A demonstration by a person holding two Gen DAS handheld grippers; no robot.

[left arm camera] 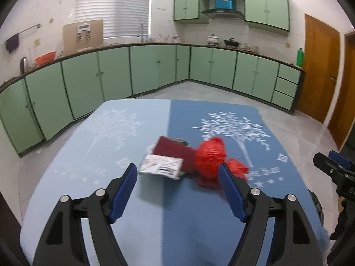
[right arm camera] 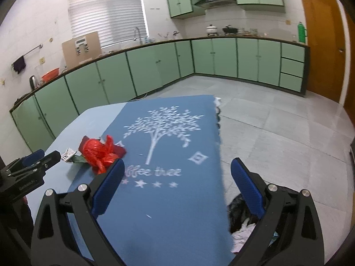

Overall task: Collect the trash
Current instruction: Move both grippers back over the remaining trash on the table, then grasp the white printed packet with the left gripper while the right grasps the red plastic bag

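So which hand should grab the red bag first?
Probably the left. The left gripper has open fingers pointing almost straight at the red bag just ahead. The right gripper is open too, but the bag sits off to its left.

Even, fairly bright light is filling both views, with daylight glowing through the blinds [left arm camera: 113,6] and washing out their slats. The floor [right arm camera: 277,122] is giving back a soft sheen near the door [left arm camera: 319,66]. Shadows are lying faint and short. Motion blur is smearing the red bag [left arm camera: 210,161] and the white print on the cloth [right arm camera: 168,137]. The fisheye lens is bowing the cabinets [left arm camera: 111,75] into curves, and dark vignetting is closing in at every corner.
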